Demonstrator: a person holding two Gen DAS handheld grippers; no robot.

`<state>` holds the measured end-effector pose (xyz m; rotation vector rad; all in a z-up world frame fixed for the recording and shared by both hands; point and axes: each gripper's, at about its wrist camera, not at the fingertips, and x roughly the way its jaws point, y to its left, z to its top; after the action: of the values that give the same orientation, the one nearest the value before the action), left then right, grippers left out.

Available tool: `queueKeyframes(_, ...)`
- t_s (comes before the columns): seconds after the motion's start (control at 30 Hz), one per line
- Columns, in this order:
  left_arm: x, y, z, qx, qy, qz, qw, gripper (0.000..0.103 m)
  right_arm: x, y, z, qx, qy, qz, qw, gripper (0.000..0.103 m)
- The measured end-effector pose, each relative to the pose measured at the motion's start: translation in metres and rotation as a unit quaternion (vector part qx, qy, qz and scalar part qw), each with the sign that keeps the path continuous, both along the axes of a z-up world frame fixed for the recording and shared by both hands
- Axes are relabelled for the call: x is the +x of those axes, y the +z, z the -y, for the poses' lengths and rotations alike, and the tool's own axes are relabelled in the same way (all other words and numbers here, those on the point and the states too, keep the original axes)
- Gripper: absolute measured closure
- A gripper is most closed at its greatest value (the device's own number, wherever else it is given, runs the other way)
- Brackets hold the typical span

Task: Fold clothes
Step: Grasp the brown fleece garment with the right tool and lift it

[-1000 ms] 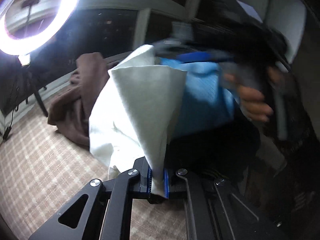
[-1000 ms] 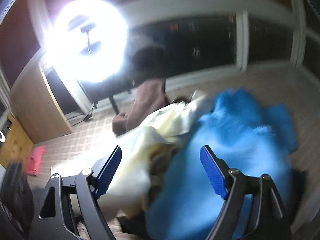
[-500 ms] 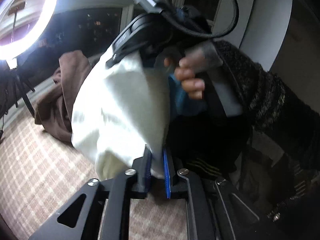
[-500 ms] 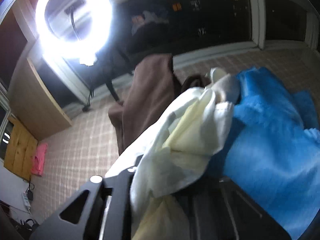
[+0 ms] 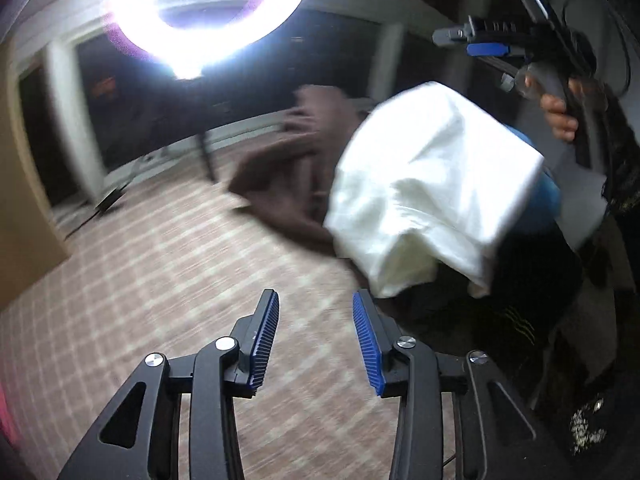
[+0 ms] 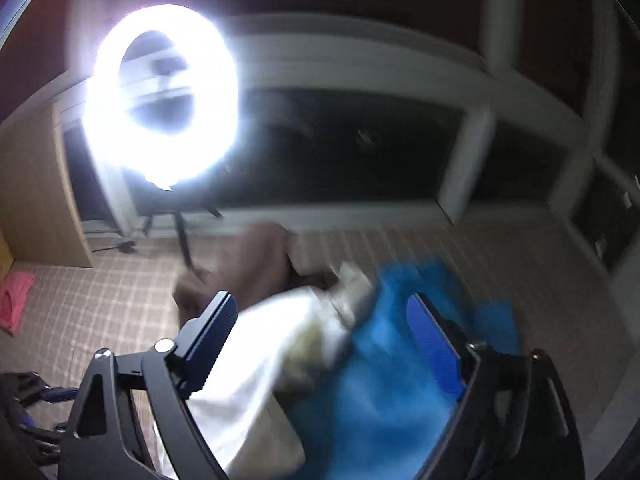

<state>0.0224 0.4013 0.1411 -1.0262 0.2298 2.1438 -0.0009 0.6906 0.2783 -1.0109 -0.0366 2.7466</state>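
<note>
Ahead of my left tool (image 5: pixel 314 334), the checked floor (image 5: pixel 152 280) lies bare. To its right a white cloth (image 5: pixel 432 184) and brown garment (image 5: pixel 288 176) block the way. My right tool (image 6: pixel 320 344) is opening over white and blue cloth (image 6: pixel 380 392), bare floor beyond on both sides.

A room in a home, probably a bedroom or living room, set up for filming at night. Checked beige carpet (image 5: pixel 168 280) across the floor, with loose clothes heaped on it: a brown garment (image 5: pixel 288 176), a white cloth (image 5: pixel 432 184), a blue garment (image 6: pixel 400 360), something pink (image 6: pixel 16 300) off at the edge. Wide white-framed windows (image 6: pixel 360 152), black outside. A lit ring light (image 6: pixel 160 96) on a tripod stand. Light wooden furniture (image 6: pixel 32 200) by the wall, too blurred to name.
</note>
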Motion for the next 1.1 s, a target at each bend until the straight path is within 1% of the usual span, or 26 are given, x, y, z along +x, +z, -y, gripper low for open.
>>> queueKeyframes(0.07, -0.003, -0.003, 0.019, 0.011, 0.031, 0.013, 0.9994, 0.065, -0.040, -0.023, 0.013, 0.004, 0.036, 0.026, 0.999, 0.015)
queueKeyframes(0.13, -0.009, -0.006, 0.037, 0.020, 0.059, 0.023, 0.9978, 0.065, -0.087, -0.059, 0.021, 0.001, 0.046, 0.082, 0.996, 0.015)
queueKeyframes(0.23, -0.010, -0.007, 0.067, 0.017, 0.098, 0.019, 0.9949, 0.064, -0.145, -0.111, 0.019, 0.015, 0.019, 0.151, 0.988, 0.015)
queueKeyframes(0.27, -0.009, -0.007, 0.077, 0.013, 0.111, 0.017, 0.9936, 0.063, -0.159, -0.125, 0.015, 0.009, 0.009, 0.167, 0.986, 0.015)
queueKeyframes(0.33, -0.008, -0.006, 0.096, 0.010, 0.134, 0.016, 0.9908, 0.063, -0.171, -0.143, 0.004, -0.042, 0.010, 0.174, 0.984, 0.016)
queueKeyframes(0.4, -0.008, -0.005, 0.115, 0.012, 0.160, 0.017, 0.9869, 0.062, -0.164, -0.142, -0.003, -0.095, 0.029, 0.143, 0.985, 0.050)
queueKeyframes(0.43, -0.010, -0.006, 0.126, 0.015, 0.174, 0.020, 0.9844, 0.062, -0.159, -0.139, -0.006, -0.115, 0.038, 0.129, 0.984, 0.075)
queueKeyframes(0.47, -0.010, -0.005, 0.135, 0.017, 0.185, 0.021, 0.9824, 0.062, -0.152, -0.133, -0.009, -0.130, 0.045, 0.118, 0.983, 0.086)
queueKeyframes(0.53, -0.010, -0.005, 0.154, 0.022, 0.207, 0.023, 0.9778, 0.062, -0.132, -0.113, -0.015, -0.158, 0.056, 0.087, 0.982, 0.088)
queueKeyframes(0.57, -0.012, -0.004, 0.158, 0.023, 0.213, 0.023, 0.9764, 0.062, -0.124, -0.102, -0.014, -0.163, 0.059, 0.077, 0.982, 0.088)
queueKeyframes(0.63, -0.011, -0.003, 0.168, 0.024, 0.225, 0.021, 0.9739, 0.063, -0.106, -0.077, -0.009, -0.162, 0.062, 0.053, 0.983, 0.089)
queueKeyframes(0.77, -0.006, 0.004, 0.186, 0.030, 0.236, 0.008, 0.9711, 0.063, -0.063, -0.022, -0.001, -0.172, 0.072, -0.018, 0.982, 0.089)
queueKeyframes(0.83, -0.002, 0.011, 0.195, 0.038, 0.232, -0.001, 0.9720, 0.062, -0.047, 0.010, 0.012, -0.175, 0.081, -0.055, 0.980, 0.089)
queueKeyframes(0.97, 0.005, 0.024, 0.216, 0.052, 0.222, -0.019, 0.9735, 0.062, -0.010, 0.084, 0.044, -0.165, 0.104, -0.108, 0.975, 0.089)
queueKeyframes(1.03, 0.008, 0.030, 0.230, 0.057, 0.219, -0.027, 0.9738, 0.062, 0.001, 0.112, 0.071, -0.170, 0.120, -0.118, 0.971, 0.089)
queueKeyframes(1.1, 0.011, 0.037, 0.245, 0.060, 0.216, -0.034, 0.9739, 0.062, 0.014, 0.132, 0.111, -0.143, 0.146, -0.135, 0.969, 0.089)
